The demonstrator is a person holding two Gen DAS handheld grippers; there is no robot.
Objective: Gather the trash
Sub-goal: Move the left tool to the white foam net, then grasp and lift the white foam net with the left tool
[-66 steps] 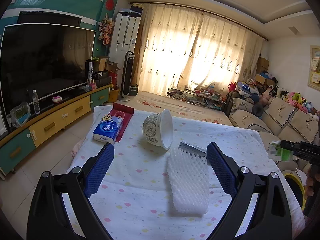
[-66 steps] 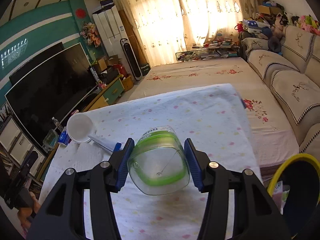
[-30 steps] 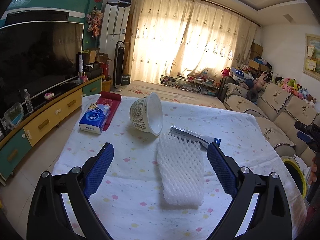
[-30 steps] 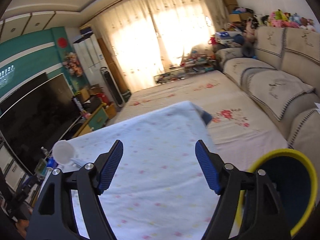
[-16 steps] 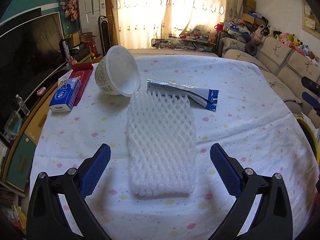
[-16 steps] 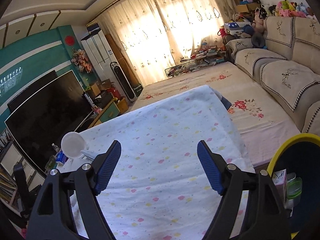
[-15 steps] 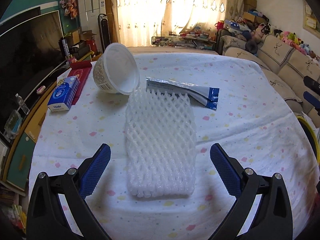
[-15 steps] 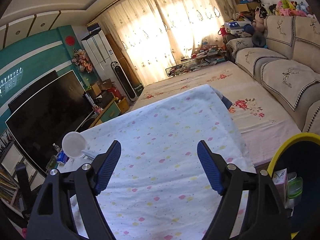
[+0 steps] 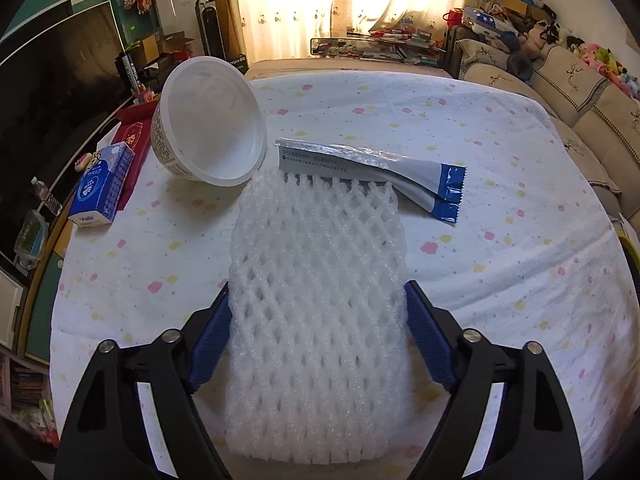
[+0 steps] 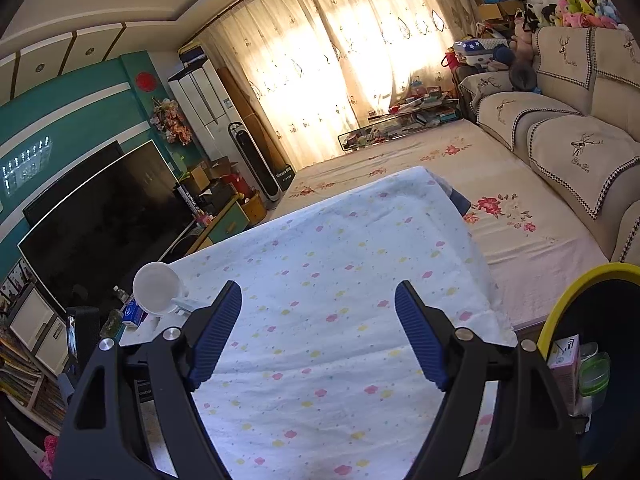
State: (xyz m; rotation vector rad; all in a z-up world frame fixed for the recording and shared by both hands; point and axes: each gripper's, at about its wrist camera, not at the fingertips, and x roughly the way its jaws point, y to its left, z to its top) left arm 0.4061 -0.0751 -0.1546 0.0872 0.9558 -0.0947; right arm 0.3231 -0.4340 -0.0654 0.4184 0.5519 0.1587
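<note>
A white foam net sleeve [image 9: 316, 240] lies flat on the dotted tablecloth [image 9: 500, 240]. My left gripper [image 9: 317, 300] straddles its near half and its jaws are closing; the blue pads [image 9: 216, 332] reach the sleeve's edges without visibly squeezing it. Behind the sleeve lie a silver-and-blue wrapper [image 9: 372, 168] and a tipped white cup [image 9: 212, 120]. My right gripper [image 10: 318, 292] hangs open and empty over the table [image 10: 340, 260]. The cup [image 10: 157, 294] shows at the far left there.
A yellow-rimmed bin [image 10: 560, 300] stands at the table's right, holding a pink box [image 10: 564, 368] and a clear green container [image 10: 594, 372]. A blue tissue pack [image 9: 102, 188] and a red box [image 9: 130, 140] lie at the left edge. A sofa [image 10: 580, 152] lines the right wall.
My left gripper dropped forward onto the foam sleeve and its jaws narrowed to the sleeve's edges. My right gripper let go of the green container, which now lies in the bin.
</note>
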